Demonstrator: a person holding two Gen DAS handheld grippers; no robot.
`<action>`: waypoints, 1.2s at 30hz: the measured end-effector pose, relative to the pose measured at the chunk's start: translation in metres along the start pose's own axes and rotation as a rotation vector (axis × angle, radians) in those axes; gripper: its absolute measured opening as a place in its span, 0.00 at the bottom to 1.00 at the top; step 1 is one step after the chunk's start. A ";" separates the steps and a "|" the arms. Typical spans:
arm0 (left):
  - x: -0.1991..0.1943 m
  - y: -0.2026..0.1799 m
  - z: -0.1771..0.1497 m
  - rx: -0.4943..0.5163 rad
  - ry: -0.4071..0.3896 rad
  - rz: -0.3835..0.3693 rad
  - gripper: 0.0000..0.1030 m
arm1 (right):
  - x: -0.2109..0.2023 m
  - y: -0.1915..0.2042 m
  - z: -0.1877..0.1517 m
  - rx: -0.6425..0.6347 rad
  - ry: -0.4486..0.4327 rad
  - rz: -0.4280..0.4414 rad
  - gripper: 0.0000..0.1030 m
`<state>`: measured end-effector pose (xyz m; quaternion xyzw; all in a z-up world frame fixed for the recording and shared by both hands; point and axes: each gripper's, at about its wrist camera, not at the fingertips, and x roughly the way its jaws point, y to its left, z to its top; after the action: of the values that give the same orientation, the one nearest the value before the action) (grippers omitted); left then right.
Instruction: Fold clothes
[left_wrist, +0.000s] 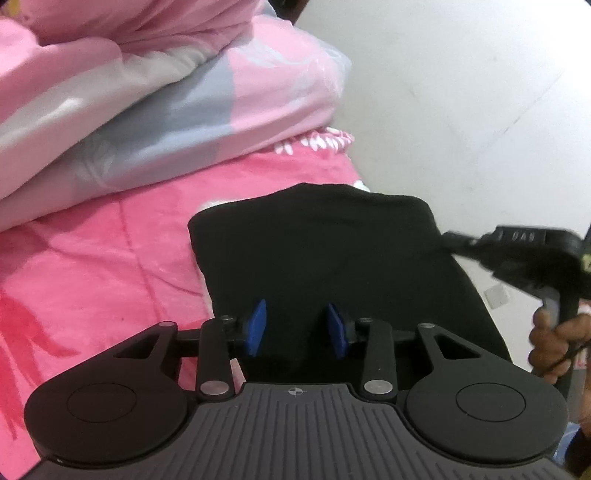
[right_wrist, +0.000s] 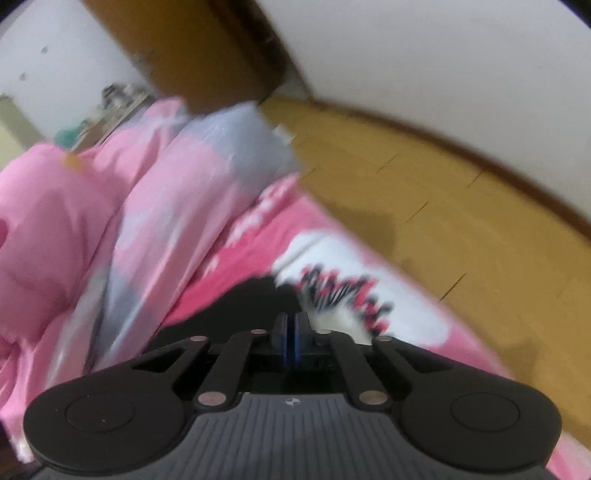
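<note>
Bed with bright pink patterned cover (left_wrist: 110, 266): fills the left and lower part of the left wrist view; carries everything listed below. White petal-like print shows near its far edge.

Wood-look yellow floor (right_wrist: 424, 206): runs beside the bed in the right wrist view, meeting a pale wall along a dark skirting line. The view is blurred.

Folded pale pink and grey quilt (left_wrist: 155, 110): piled at the far left of the bed, well apart from the dark garment.

Black fabric garment, folded into a rough rectangle (left_wrist: 314, 251): lies flat on the pink cover near the bed's right edge, its far end rounded, its near end running under the left tool. In the right wrist view a dark patch of it (right_wrist: 236, 306) shows just ahead of the closed fingers.

Right hand-held gripper (left_wrist: 458, 240): seen from the left wrist view at the garment's right edge, black-bodied, gripped by a person's hand (left_wrist: 550, 343). Its tip meets the black cloth at that edge. From its own camera the right hand-held gripper (right_wrist: 291, 332) has its blue-faced fingers pressed together; whether cloth is pinched between them cannot be told.

Left hand-held gripper (left_wrist: 297, 328): blue pads (left_wrist: 256, 326) stand partly apart, poised over the near part of the garment, with nothing gripped between them.
</note>
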<state>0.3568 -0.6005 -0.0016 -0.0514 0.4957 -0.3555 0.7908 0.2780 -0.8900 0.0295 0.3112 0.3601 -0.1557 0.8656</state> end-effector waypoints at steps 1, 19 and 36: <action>-0.003 -0.002 0.000 0.015 -0.010 0.002 0.36 | -0.004 0.006 0.001 -0.032 -0.014 0.017 0.05; 0.030 -0.035 0.032 0.062 0.081 0.275 0.48 | 0.035 0.056 0.009 -0.136 0.180 0.197 0.08; 0.022 -0.052 0.026 0.146 0.097 0.419 0.52 | -0.039 0.022 -0.025 -0.042 0.182 0.120 0.09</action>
<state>0.3573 -0.6595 0.0170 0.1271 0.5059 -0.2203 0.8242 0.2486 -0.8554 0.0532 0.3268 0.4213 -0.0668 0.8433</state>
